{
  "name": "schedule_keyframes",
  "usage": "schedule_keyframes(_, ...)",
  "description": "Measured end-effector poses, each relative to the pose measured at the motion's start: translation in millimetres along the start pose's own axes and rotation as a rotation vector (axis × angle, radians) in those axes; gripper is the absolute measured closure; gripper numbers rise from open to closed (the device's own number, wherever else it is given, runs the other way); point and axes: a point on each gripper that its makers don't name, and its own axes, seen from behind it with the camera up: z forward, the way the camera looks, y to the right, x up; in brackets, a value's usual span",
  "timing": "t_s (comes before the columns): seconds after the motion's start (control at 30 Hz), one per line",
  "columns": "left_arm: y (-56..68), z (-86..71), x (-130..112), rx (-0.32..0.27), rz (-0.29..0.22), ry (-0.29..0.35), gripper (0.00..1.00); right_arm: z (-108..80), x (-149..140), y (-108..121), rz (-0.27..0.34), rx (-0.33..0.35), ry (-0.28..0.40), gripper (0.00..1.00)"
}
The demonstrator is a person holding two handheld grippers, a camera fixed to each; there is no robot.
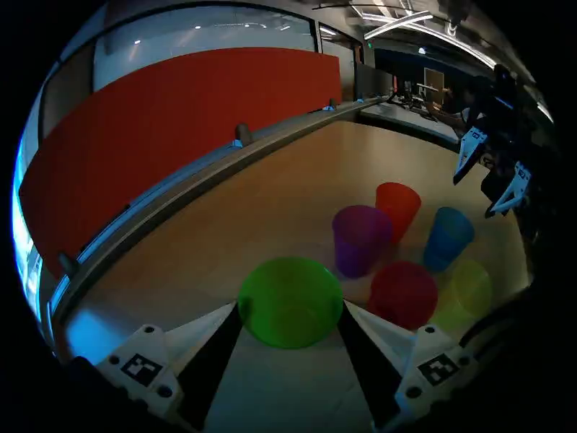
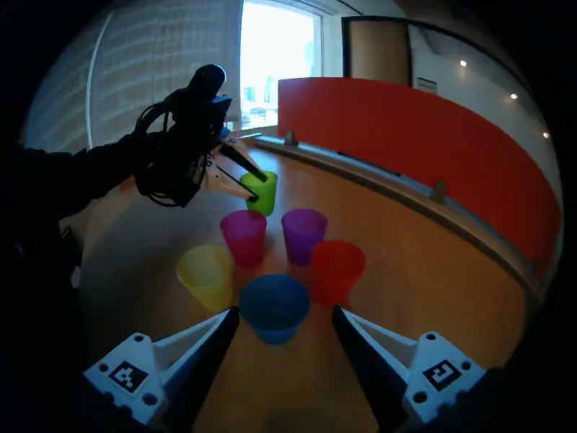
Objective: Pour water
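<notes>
We find the left gripper point(image 1: 290, 309) fingers clamped on the green cup point(image 1: 290, 292); right gripper point(image 2: 283, 312) fingers open, flanking the blue cup point(image 2: 274, 303).

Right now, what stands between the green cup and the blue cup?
Magenta cup and purple cup, side by side between green cup and blue cup, in the right gripper view.

Light wooden table point(image 2: 418, 245), five upright coloured cups point(image 2: 303, 234) in a cluster

Office: red desk partition point(image 1: 180, 137), long wooden table point(image 1: 288, 195), glass wall point(image 1: 202, 36), ceiling strip lights point(image 1: 404, 22).
</notes>
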Motion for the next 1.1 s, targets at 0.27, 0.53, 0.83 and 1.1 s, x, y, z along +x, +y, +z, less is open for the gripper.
schedule_keyframes(0.27, -0.1, -13.3, 5, 0.013, 0.003, 0.026, 0.13, 11.7, -13, -7, -0.007, 0.014, -0.024, 0.01)
schedule_keyframes(0.53, 3.0, -23.2, 8, 0.021, 0.007, 0.039, 0.13, 21.8, -26, -9, -0.006, 0.021, -0.043, 0.00)
schedule_keyframes(0.83, 1.5, -30.7, 6, 0.031, 0.007, 0.039, 0.13, 38.9, -30, -6, -0.008, 0.025, -0.048, 0.01)
schedule_keyframes(1.1, -0.8, -36.0, 1, 0.045, 0.003, 0.034, 0.13, 54.7, -28, -6, -0.018, 0.037, -0.044, 0.01)
